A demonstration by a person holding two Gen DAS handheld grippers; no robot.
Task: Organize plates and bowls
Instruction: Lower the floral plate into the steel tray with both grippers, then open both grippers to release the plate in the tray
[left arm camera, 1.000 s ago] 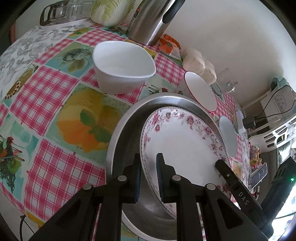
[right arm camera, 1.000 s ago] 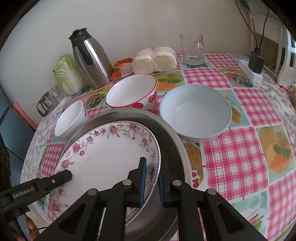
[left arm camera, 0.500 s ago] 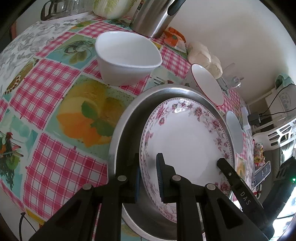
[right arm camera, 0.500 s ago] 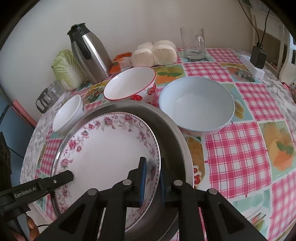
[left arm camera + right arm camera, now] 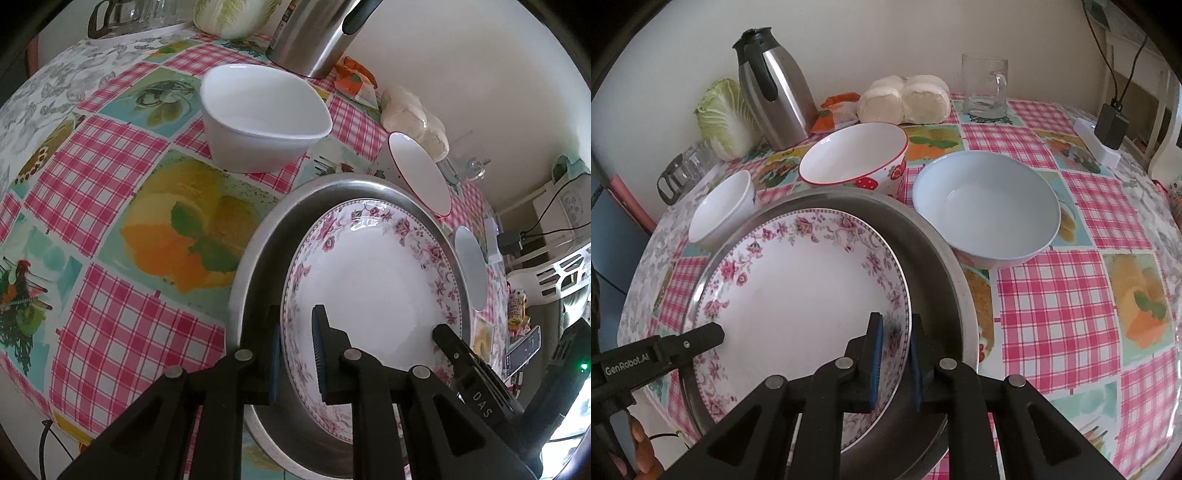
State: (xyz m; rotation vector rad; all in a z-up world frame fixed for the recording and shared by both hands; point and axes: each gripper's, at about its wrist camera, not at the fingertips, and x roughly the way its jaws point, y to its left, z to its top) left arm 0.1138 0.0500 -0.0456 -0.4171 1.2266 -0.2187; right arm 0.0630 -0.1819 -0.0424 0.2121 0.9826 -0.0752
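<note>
We note the left gripper [image 5: 297,354] set over the near-left rim of the round white plate with a pink floral border [image 5: 373,280], its blue-padded jaws narrow, one pad inside the rim and one outside, gripping it. The right gripper [image 5: 895,363] stands on the opposite rim of the same plate, jaws also narrow; the outer pad sits close to the rim, but we cannot tell whether it presses — the gap looks slightly looser than on the left. Each gripper's tip shows at the edge of the other's view. The floral plate lies inside the large round steel basin [image 5: 938,254], shifted toward the basin's left side as the right wrist view shows it, leaving a dark crescent of bare metal on the right. The basin rests on the table covered with a pink-checked, fruit-printed oilcloth [image 5: 1060,302]. Just beyond the basin we record three bowls: a small plain white bowl [image 5: 722,206] at left, a white bowl with a red rim and strawberry pattern [image 5: 855,160] at centre, and a wide pale-blue bowl [image 5: 986,205] at right — all upright, none stacked. Farther back along the wall stand a steel vacuum jug with a black handle [image 5: 775,96], a pale green cabbage [image 5: 724,118], a bag of white buns [image 5: 905,98] and a clear glass mug [image 5: 984,86].
</note>
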